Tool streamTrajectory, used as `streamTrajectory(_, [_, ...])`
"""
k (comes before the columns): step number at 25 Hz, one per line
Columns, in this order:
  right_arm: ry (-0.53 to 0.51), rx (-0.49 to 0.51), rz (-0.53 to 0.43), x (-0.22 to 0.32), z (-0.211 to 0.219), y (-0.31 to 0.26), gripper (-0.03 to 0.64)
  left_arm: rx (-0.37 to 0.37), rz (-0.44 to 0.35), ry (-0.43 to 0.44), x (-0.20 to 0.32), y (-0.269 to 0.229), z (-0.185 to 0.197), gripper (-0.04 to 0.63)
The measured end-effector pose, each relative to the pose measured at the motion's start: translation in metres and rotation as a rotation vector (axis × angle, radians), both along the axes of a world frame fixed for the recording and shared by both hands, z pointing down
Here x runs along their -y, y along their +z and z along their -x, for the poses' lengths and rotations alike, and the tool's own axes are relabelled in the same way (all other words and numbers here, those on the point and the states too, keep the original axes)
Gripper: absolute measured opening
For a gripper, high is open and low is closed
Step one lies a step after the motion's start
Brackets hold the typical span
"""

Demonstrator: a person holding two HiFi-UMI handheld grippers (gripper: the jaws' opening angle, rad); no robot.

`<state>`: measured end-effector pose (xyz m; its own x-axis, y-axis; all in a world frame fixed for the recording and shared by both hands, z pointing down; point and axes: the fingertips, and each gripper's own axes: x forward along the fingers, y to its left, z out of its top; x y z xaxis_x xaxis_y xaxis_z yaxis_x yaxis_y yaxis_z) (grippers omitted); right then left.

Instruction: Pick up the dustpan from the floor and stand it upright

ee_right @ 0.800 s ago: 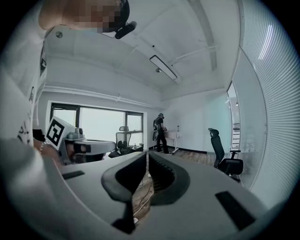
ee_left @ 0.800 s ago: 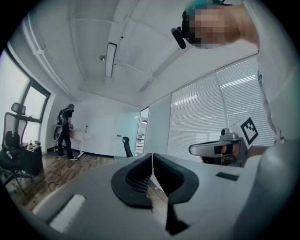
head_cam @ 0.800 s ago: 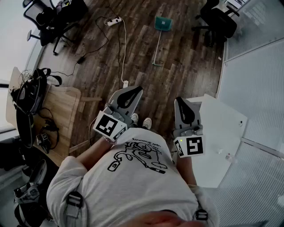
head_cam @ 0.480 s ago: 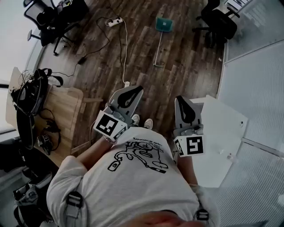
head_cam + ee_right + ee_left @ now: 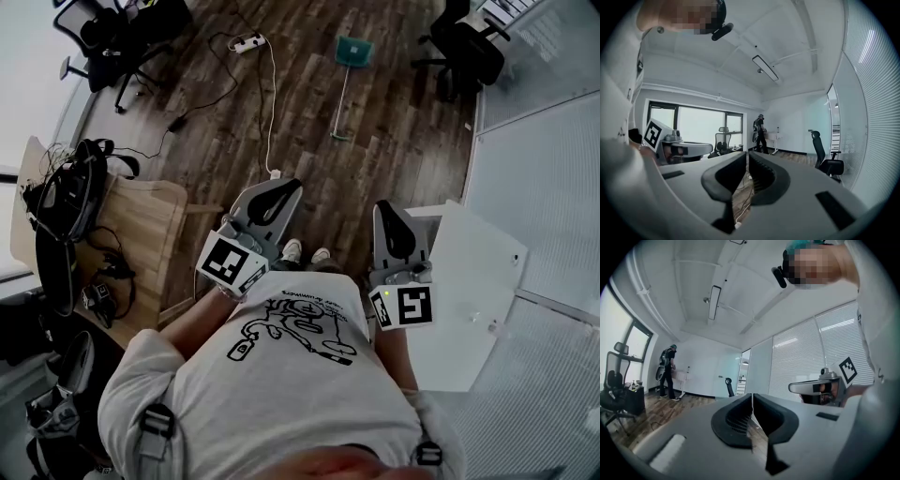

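The teal dustpan point(image 5: 353, 52) lies on the dark wooden floor far ahead of me, its long thin handle point(image 5: 340, 103) stretching back toward me. Both grippers are held level at waist height, well short of it. My left gripper point(image 5: 289, 187) is shut with nothing between its jaws, as the left gripper view point(image 5: 752, 395) also shows. My right gripper point(image 5: 383, 208) is likewise shut and empty point(image 5: 747, 154). Neither gripper view shows the dustpan.
A power strip point(image 5: 246, 42) with a white cable point(image 5: 272, 112) runs along the floor left of the dustpan. Office chairs point(image 5: 122, 37) point(image 5: 464, 42) stand at both far corners. A wooden desk point(image 5: 141, 234) is at my left, a white table point(image 5: 469, 281) at my right. Another person point(image 5: 668, 371) stands far off.
The dustpan, cable and floor have slid slightly lower in the head view, as if I moved forward a little. Both grippers stay shut in the same pose.
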<state>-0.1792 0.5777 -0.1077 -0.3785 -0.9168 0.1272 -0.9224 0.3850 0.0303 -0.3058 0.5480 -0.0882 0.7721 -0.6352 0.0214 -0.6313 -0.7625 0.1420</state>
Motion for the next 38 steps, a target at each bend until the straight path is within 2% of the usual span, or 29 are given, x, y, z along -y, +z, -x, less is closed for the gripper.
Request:
streamTrajectory(7, [0.017,0.021,0.036,-0.008,0.014,0.016,0.017,0.004,0.021,0.006,-0.004,0.01,0.015,0.009])
streamTrajectory(16, [0.029,0.042,0.057,0.023,-0.014,0.03,0.017,0.018,0.036,0.01,0.025,0.021,-0.011,0.009])
streamTrajectory(29, [0.005,0.054,0.061,0.121,-0.114,0.029,0.017,0.039,0.031,-0.014,0.125,0.017,-0.107,0.009])
streamTrajectory(38, [-0.02,0.064,0.052,0.158,-0.186,0.025,0.017,0.052,0.037,-0.011,0.165,0.017,-0.187,0.009])
